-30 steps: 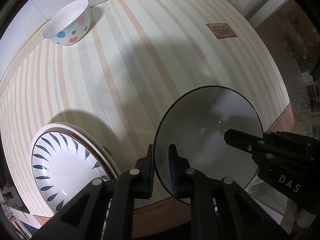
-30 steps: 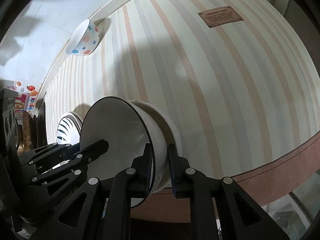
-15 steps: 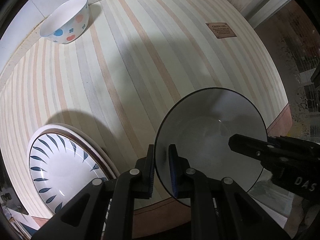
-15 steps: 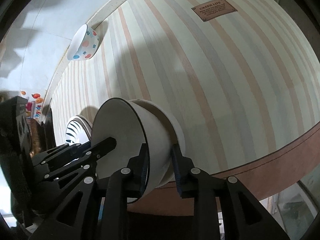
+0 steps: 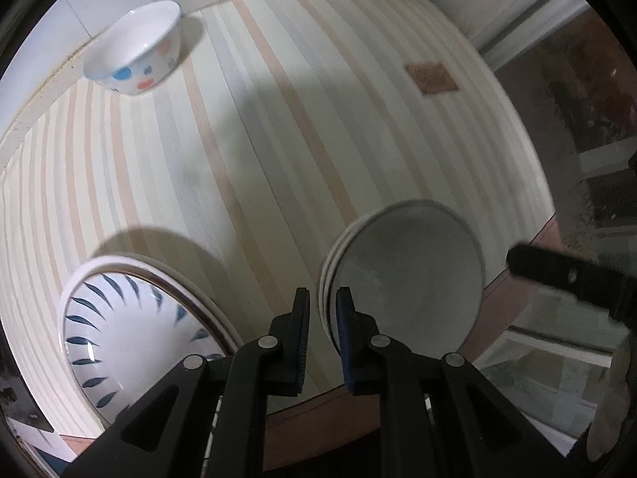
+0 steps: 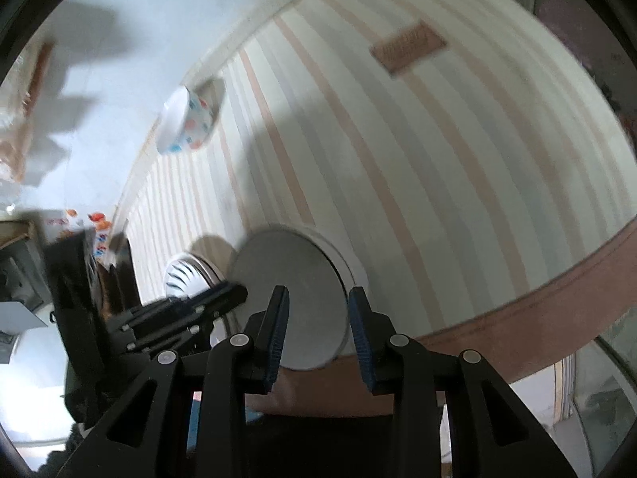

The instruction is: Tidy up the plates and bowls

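Your left gripper (image 5: 322, 310) straddles the rim of the white bowl (image 5: 406, 275) at the tabletop's (image 5: 258, 151) near edge, jaws parted slightly, not pinching. Your right gripper (image 6: 318, 326) is released, spread wide around it. Only the right view shows colourful packaging (image 6: 95, 227) beyond the far-left corner. The brown label (image 5: 432, 77) is unreadable.
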Tool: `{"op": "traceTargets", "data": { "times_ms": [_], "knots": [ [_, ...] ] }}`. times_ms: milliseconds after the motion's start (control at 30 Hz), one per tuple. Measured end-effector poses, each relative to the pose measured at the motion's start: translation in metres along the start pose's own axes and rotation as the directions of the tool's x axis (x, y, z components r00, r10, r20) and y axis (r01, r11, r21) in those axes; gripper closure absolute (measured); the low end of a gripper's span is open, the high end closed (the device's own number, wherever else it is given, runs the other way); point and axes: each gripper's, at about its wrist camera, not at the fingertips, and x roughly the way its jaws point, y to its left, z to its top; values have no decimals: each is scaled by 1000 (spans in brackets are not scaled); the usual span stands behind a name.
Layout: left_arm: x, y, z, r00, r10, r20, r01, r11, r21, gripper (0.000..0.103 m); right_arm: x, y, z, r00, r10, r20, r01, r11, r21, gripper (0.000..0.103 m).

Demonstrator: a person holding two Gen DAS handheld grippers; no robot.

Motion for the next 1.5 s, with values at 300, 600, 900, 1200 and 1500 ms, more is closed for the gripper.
{"op": "traceTargets", "data": {
  "times_ms": [300,600,900,1200,1500],
  "knots": [
    [-50,102,78,986,31,166,11,970,-242,77,10,99,107,994,40,105,-19,981,-191,68],
    [-22,216,144,987,78,143,-4,891,-453,77,125,181,217,999,-5,49,19,955,-296,68],
    [19,245,160,996,21,92,24,888,-459,95,194,203,247,1000,3,-18,-9,954,-299,91],
    [10,230,157,993,59,103,-10,905,-426,95,184,214,239,1000,-24,1,23,939,-343,91],
    [-31,205,136,986,79,148,-19,930,-368,94,143,212,219,999,-5,32,16,930,-367,92]
  ]
}}
